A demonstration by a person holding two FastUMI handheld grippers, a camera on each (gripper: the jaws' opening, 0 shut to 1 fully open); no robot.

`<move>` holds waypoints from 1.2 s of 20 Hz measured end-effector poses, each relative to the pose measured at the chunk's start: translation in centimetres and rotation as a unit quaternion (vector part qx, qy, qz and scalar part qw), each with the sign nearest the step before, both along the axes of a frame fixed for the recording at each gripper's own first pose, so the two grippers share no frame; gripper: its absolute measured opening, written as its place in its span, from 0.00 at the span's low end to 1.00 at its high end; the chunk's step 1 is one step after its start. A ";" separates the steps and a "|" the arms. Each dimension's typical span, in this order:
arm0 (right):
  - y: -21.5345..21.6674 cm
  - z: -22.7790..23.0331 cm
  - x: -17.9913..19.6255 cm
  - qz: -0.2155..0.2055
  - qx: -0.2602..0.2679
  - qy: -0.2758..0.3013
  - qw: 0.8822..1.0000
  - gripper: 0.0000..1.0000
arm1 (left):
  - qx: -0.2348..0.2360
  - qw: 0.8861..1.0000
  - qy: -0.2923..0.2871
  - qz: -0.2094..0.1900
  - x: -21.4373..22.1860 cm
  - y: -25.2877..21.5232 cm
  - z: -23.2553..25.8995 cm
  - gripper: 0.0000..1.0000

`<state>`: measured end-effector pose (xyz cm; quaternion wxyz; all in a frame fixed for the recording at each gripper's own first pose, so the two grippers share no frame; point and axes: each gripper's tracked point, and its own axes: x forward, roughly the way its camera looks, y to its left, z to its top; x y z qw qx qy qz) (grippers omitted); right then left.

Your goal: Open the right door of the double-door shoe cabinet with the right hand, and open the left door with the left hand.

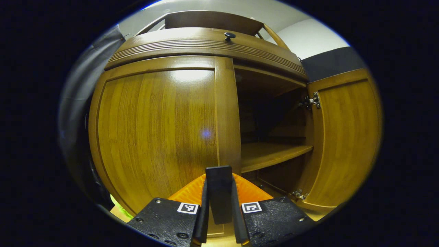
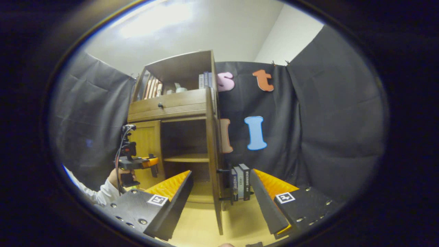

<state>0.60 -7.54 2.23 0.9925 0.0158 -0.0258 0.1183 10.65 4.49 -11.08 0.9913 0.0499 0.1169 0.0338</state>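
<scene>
The wooden shoe cabinet point(image 1: 205, 44) is close in front of me in the left gripper view. Its left door point(image 1: 154, 130) is closed, and the dark upright handle point(image 1: 218, 202) on it sits between the fingers of my left gripper point(image 1: 219, 178), which is shut on it. The right door point(image 1: 343, 137) stands swung open, baring an inner shelf point(image 1: 271, 154). In the right gripper view the open right door point(image 2: 214, 154) is edge-on, between the spread fingers of my right gripper point(image 2: 220, 173), which is open and holds nothing. Farther off, a hand holds the left gripper point(image 2: 137, 163) against the left door point(image 2: 147, 140).
Above the doors runs a drawer with a small dark knob point(image 1: 229, 35). Books point(image 2: 205, 79) stand on the cabinet's top shelf. Several more books point(image 2: 240, 181) stand on the floor right of the cabinet, behind the open door. Black cloth walls surround the booth.
</scene>
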 end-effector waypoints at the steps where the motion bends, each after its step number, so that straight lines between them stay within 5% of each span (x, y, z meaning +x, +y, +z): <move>1: 0.4 0.4 -0.2 0.001 -0.007 -0.004 1.000 0.99 | -0.011 1.000 0.007 -0.007 -0.9 -0.1 -0.1 0.32; 12: 5.0 1.9 -4.2 0.021 -0.028 -0.019 0.999 0.97 | -0.031 0.995 0.055 -0.081 -8.0 -0.9 1.6 0.31; 24: 6.0 1.2 -4.9 0.012 -0.060 -0.015 0.998 1.00 | 0.006 0.994 0.051 -0.093 -15.4 1.3 4.2 0.29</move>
